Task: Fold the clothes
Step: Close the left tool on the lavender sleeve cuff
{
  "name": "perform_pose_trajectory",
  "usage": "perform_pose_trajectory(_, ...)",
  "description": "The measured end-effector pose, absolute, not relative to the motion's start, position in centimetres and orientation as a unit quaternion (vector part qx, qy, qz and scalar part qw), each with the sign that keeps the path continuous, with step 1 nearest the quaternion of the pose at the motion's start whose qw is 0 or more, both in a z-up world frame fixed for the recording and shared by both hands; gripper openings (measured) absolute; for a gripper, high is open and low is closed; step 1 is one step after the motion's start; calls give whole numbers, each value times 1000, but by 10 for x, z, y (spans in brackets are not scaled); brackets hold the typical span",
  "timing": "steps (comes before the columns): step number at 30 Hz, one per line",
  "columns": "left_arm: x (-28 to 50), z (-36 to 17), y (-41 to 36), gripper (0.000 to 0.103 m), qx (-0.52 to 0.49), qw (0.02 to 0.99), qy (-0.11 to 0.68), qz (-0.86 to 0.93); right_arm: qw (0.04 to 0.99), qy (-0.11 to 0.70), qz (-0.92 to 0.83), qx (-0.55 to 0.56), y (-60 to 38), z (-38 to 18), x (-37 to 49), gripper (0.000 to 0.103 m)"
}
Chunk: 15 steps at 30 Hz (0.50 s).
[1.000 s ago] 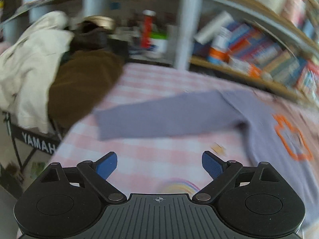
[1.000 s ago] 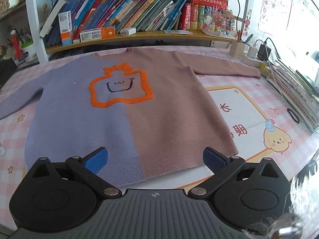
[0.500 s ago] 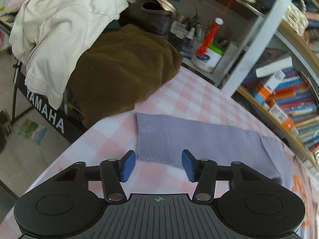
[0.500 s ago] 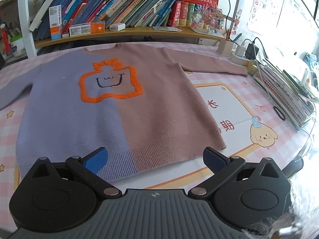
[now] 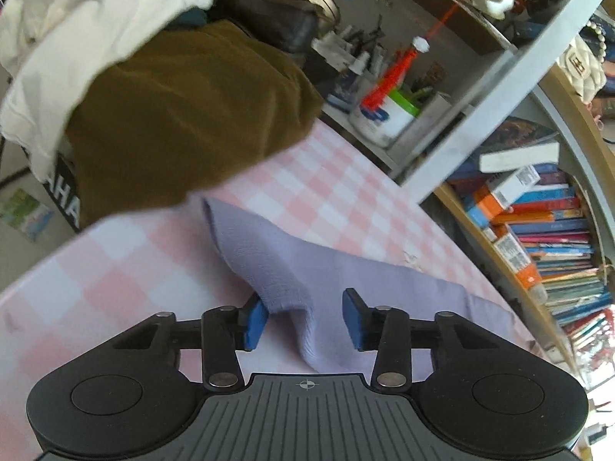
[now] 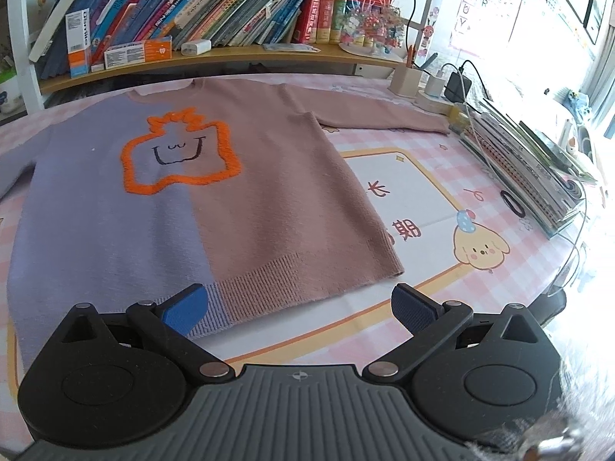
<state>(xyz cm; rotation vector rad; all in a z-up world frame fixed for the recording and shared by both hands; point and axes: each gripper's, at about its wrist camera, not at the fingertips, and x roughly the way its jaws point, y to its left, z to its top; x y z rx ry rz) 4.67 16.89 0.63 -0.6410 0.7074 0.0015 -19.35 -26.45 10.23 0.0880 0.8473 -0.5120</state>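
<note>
tabletop (image 6: 430, 176): pink check cloth, bookshelf (image 6: 215, 53) at far edge.
sweater (image 6: 238, 192): flat on tabletop, half lilac, half pink; orange outline on chest.
lilac sleeve (image 5: 292, 269): end bunched up betw. left fingers.
left gripper (image 5: 303, 319): fingers closing, sleeve betw. them, right pad not touching.
right gripper (image 6: 300, 307): fingers released wide, over sweater hem, nothing gripped.

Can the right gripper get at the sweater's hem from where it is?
Probably yes. The right gripper is open just above the hem, with nothing between them; the sweater lies flat on the table.
</note>
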Motion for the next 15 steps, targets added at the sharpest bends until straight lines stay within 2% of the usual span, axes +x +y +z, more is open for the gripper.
perform_pose_trajectory(3,50,6,159,33,-307,888,343,-3,878,406,-249,43,-265,103,-195,103)
perform_pose_trajectory(7,50,5,168,6,-323,885,334,39,878,405,-252,44,-266,103,-196,103)
perform_pose_trajectory(15,56,33,169,3,-301,909,287,13,880,402,-250,48,-269,104,-193,103)
